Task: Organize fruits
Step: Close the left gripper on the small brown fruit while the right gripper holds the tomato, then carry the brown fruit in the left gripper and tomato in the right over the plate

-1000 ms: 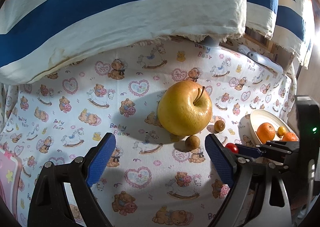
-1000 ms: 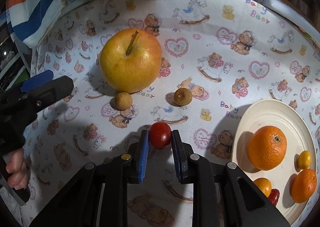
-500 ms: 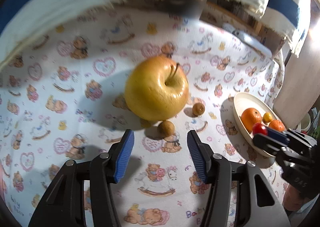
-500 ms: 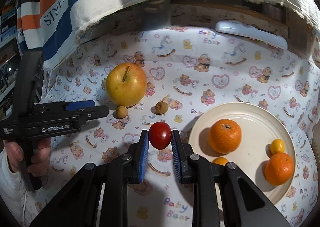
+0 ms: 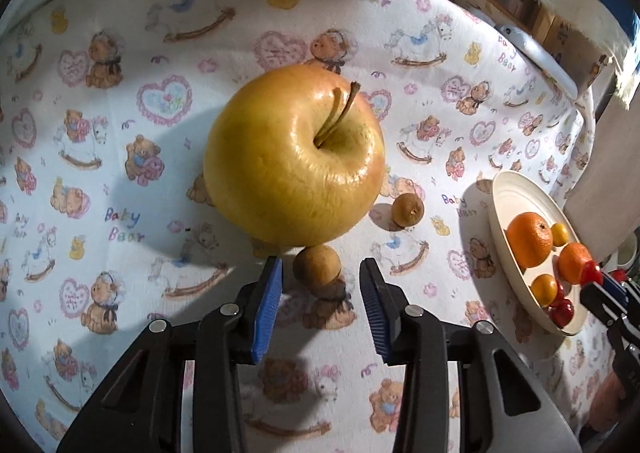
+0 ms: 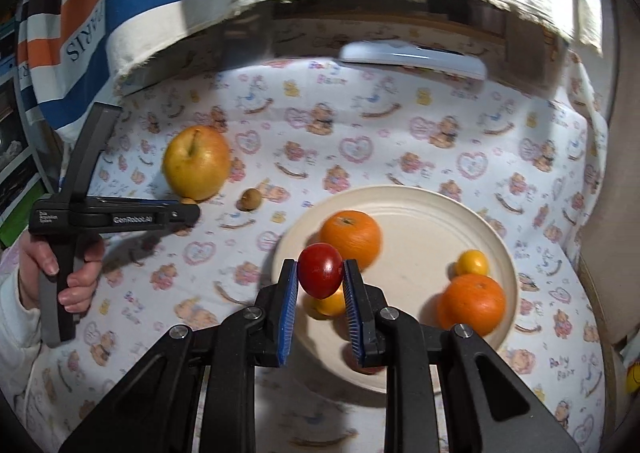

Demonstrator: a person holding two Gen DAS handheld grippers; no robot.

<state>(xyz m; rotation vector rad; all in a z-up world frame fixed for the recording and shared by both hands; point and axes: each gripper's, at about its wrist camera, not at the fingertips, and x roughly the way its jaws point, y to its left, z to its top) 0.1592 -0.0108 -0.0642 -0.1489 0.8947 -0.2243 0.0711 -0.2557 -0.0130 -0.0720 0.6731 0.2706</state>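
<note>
1. Left wrist view: left gripper [image 5: 320, 287], blue ribbed pads spread, flanks a matte brown round fruit [image 5: 317, 264] (touching neither pad) below a glossy yellow apple [image 5: 294, 155].
2. Right wrist view: right gripper [image 6: 320, 285] pinches a smooth red tomato [image 6: 320, 270] above a cream ridged plate [image 6: 420, 213].

Apple [image 5: 294, 157]: glossy, slightly wrinkled skin. Tomato [image 6: 320, 270]: smooth, shiny. Small brown fruit [image 5: 317, 264]: matt, rough. Plate [image 6: 424, 209]: smooth, matt cream. Desk cover [image 5: 120, 157]: printed woven cloth. Fingers [image 5: 267, 307]: ribbed blue pads, black plastic.
</note>
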